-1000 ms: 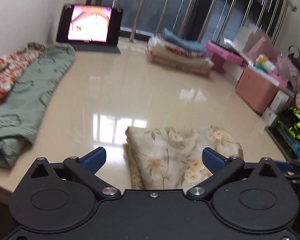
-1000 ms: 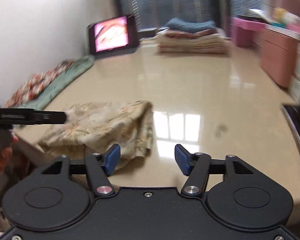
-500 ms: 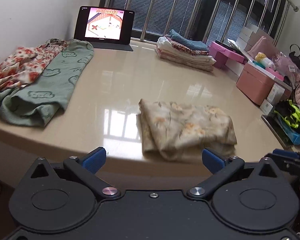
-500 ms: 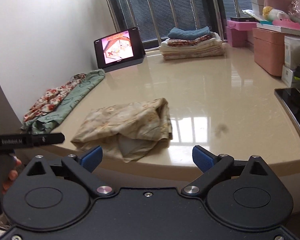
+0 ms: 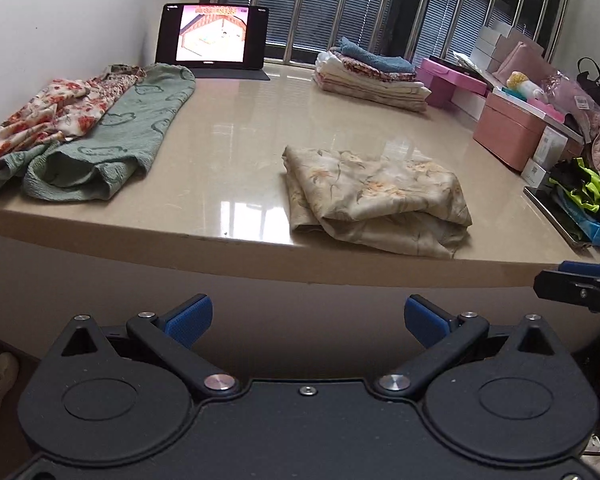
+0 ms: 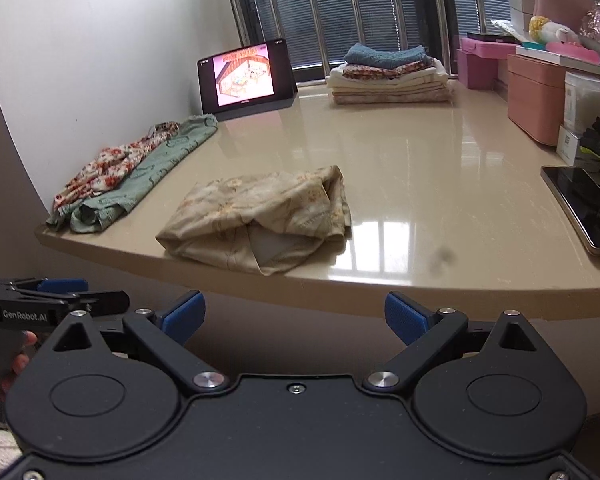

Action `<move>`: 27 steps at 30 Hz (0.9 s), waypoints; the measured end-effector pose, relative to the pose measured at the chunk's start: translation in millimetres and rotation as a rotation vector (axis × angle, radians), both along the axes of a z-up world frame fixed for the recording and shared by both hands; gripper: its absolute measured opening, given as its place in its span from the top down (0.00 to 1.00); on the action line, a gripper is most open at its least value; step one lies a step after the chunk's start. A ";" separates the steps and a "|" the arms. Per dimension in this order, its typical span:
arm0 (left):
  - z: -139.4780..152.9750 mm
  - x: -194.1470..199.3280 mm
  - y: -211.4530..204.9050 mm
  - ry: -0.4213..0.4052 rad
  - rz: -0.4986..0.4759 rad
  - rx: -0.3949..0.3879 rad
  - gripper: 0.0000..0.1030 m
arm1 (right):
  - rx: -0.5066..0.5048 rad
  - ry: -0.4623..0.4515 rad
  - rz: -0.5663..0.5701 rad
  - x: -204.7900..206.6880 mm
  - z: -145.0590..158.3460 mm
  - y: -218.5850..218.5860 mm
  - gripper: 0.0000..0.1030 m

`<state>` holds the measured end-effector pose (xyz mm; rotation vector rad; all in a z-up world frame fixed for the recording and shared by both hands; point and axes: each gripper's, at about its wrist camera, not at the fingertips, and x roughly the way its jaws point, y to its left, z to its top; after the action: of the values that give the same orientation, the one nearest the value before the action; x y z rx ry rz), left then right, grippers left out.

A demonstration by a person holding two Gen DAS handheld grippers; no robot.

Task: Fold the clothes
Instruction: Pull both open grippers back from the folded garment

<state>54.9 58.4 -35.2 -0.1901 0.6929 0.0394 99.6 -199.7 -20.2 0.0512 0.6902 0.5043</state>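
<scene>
Both hand-held grippers, left hand-held gripper (image 5: 307,316) and right hand-held gripper (image 6: 295,313), have backed off the bench (image 5: 228,168) spread and empty, leaving the floral garment (image 5: 374,200) folded near its front edge, seemingly finished.

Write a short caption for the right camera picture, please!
Open right gripper hangs before the table edge, empty, facing a folded beige floral cloth.

Both wrist views look downward across the same table (image 5: 228,168).

Table (image 5: 236,152) (glossy) bearing clothes (image 5: 376,196).
</scene>
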 end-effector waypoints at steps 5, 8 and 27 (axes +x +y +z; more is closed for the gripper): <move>3.0 0.6 2.9 0.000 0.015 0.006 0.00 | -0.012 0.005 -0.008 0.4 -1.6 2.2 0.05; 4.0 2.2 6.0 0.012 0.036 0.018 0.00 | -0.033 0.005 -0.008 1.1 -3.4 4.4 0.05; 19.6 51.5 14.8 -0.019 -0.006 0.014 0.00 | 0.032 0.038 -0.104 42.0 -5.8 -4.9 0.05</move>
<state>106.5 73.2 -15.6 -0.1754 0.6739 0.0370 141.6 -204.6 -26.0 0.1266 0.7127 0.4160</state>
